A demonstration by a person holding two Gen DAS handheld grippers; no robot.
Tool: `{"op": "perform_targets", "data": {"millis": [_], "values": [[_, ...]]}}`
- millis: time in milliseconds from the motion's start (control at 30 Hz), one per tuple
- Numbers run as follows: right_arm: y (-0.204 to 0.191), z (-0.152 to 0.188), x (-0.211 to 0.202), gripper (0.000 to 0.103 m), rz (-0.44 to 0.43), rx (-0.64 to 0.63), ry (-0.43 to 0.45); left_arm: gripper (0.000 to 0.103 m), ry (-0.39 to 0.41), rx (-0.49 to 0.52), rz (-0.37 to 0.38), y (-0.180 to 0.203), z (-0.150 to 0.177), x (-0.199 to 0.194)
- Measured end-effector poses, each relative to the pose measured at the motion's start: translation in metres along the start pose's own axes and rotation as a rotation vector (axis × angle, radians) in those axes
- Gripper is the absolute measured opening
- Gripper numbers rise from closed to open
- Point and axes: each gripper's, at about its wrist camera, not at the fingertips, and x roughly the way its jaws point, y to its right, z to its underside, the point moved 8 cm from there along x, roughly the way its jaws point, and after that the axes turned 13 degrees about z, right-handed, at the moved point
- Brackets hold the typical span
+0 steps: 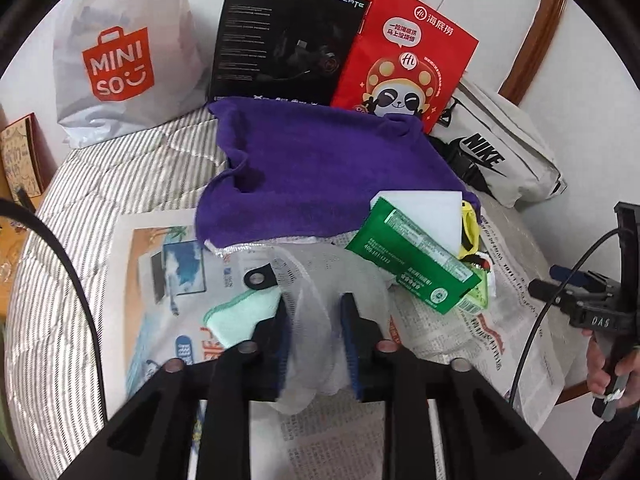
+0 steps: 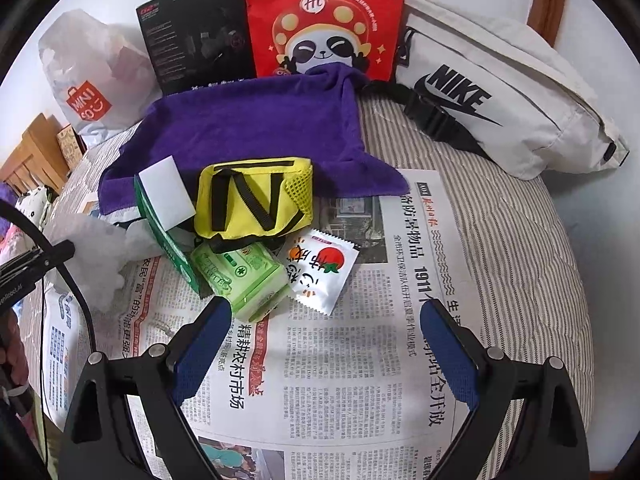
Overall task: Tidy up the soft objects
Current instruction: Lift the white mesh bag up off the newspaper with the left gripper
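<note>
White Miniso bag (image 1: 120,56), black Hecate box (image 1: 280,36), red panda bag (image 1: 404,52), newspaper (image 2: 360,360) on striped bedding (image 2: 520,240)

Left tongs (image 1: 314,320): two matte black moulded arms with triangular recesses, each ending in a finger faced with a blue ribbed pad (image 1: 352,344); round metal pivot screws (image 1: 247,347) sit on the linkages, and a thin black cable (image 1: 60,256) arcs past on one side. Right tongs (image 2: 326,312): the same black frame, silver screw heads (image 2: 493,353) and blue textured pads (image 2: 450,356). Seen from the left wrist, the right unit's black body bears white lettering "DAS" (image 1: 600,322), with a black cable looping beside it.
</note>
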Motion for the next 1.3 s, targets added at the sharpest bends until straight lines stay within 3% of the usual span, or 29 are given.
{"op": "perform_targets", "data": {"millis": [133, 400, 700, 867, 933, 1000, 1100, 1233, 1300], "values": [[-0.003, 0.000, -0.002, 0.095, -0.001, -0.021, 0.004, 0.042, 0.007, -0.006, 0.011, 0.001, -0.005, 0.007], [0.003, 0.000, 0.001, 0.095, 0.012, -0.016, -0.007, 0.041, -0.026, -0.003, 0.032, 0.004, -0.014, 0.026], [0.006, 0.001, 0.005, 0.095, 0.006, -0.004, -0.018, 0.041, -0.044, 0.080, 0.118, 0.043, 0.000, 0.020], [0.002, 0.003, 0.003, 0.095, 0.003, -0.017, -0.014, 0.041, -0.086, 0.106, 0.117, 0.059, 0.010, 0.043], [0.001, 0.004, 0.004, 0.095, 0.006, -0.020, -0.018, 0.030, -0.098, 0.115, 0.095, 0.063, 0.013, 0.055], [0.000, 0.006, 0.005, 0.095, 0.005, -0.023, -0.021, 0.013, -0.106, 0.148, 0.037, 0.064, 0.016, 0.064], [0.000, 0.007, 0.008, 0.095, -0.002, -0.019, -0.014, 0.010, -0.111, 0.172, -0.049, 0.062, 0.018, 0.074], [0.000, 0.009, 0.017, 0.078, -0.020, -0.003, -0.032, 0.009, -0.105, 0.155, -0.047, 0.059, 0.024, 0.082], [0.000, 0.009, 0.020, 0.076, -0.041, 0.012, -0.040, 0.009, -0.100, 0.150, -0.047, 0.058, 0.026, 0.084]]}}
